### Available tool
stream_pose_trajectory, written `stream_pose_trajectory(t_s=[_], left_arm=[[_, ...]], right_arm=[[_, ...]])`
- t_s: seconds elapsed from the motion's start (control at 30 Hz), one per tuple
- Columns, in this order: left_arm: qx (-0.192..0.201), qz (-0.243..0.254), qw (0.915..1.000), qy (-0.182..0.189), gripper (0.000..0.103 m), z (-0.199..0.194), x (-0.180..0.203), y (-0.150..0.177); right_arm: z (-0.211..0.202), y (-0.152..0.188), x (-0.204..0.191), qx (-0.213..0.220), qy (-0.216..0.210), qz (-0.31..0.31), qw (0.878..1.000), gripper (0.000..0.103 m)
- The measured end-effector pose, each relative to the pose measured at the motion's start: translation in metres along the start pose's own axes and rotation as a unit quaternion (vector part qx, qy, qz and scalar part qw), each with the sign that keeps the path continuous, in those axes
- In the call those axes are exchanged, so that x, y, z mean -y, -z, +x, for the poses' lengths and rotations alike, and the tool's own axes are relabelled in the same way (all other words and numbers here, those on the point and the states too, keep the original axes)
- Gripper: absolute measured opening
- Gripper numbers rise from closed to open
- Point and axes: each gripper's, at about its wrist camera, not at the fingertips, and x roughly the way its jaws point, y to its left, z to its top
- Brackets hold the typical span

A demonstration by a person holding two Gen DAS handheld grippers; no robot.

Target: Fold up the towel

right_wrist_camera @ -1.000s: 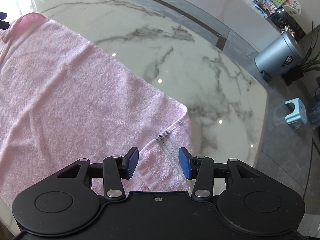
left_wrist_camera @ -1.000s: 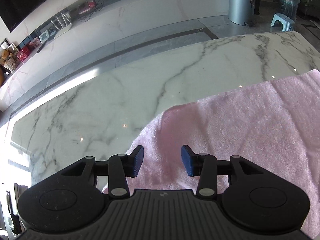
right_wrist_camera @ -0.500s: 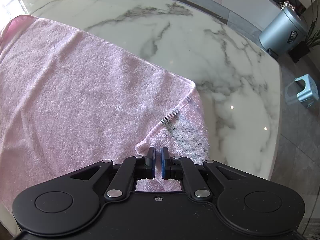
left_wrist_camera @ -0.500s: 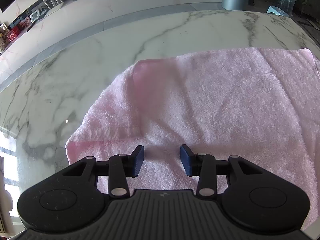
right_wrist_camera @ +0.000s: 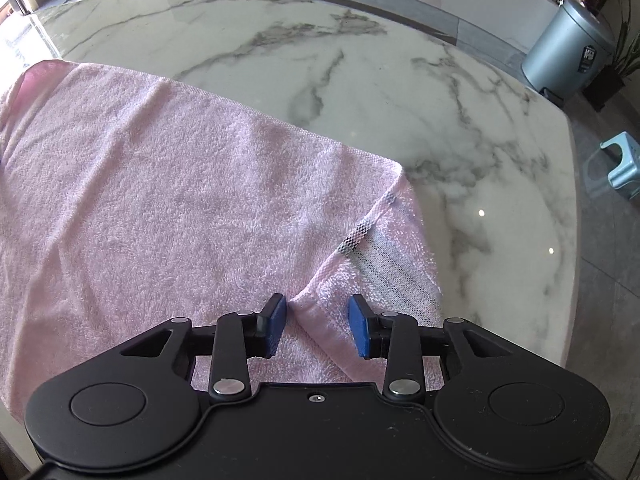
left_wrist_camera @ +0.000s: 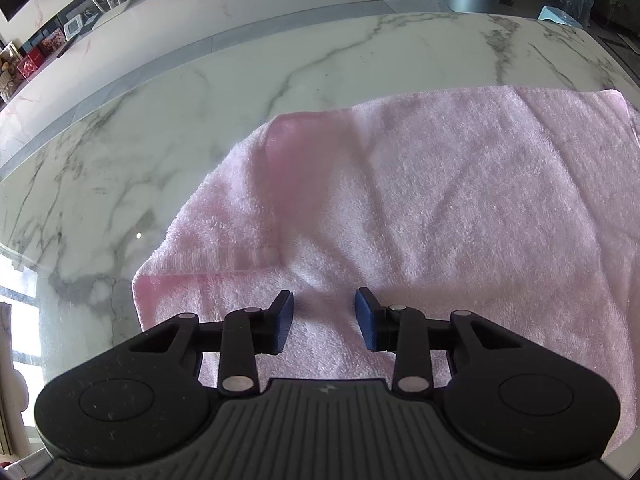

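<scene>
A pink towel [left_wrist_camera: 440,208] lies spread on the white marble table [left_wrist_camera: 200,120], its left end folded over on itself. My left gripper [left_wrist_camera: 324,316] is open just above the towel near its left end, holding nothing. In the right wrist view the towel [right_wrist_camera: 160,200] has its right corner turned over, showing a checkered band [right_wrist_camera: 358,236]. My right gripper [right_wrist_camera: 316,324] is open, with a raised ridge of the towel's edge between its fingers.
A grey metal bin [right_wrist_camera: 568,52] and a pale blue stool [right_wrist_camera: 624,164] stand on the floor beyond the table's right edge. A low white counter with small items [left_wrist_camera: 60,36] runs along the far wall. Bare marble [right_wrist_camera: 400,80] lies beyond the towel.
My right gripper was open, shut on the towel's corner half a second ago, and is open again. My left gripper has moved over the towel and stayed open.
</scene>
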Motion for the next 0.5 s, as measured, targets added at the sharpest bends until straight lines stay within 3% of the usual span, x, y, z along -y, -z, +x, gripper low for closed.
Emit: stream_pose_trajectory(t_s=[0.27, 0.5], left_arm=[[-0.005, -0.006, 1.0000, 0.001, 0.033, -0.001, 0.003, -0.003], [-0.003, -0.011, 0.9999, 0.001, 0.033, -0.001, 0.001, -0.004]], right_arm=[[-0.013, -0.005, 0.022, 0.006, 0.040, 0.003, 0.999, 0.009], [-0.027, -0.012, 0.059, 0.023, 0.153, 0.028, 0.988, 0.010]])
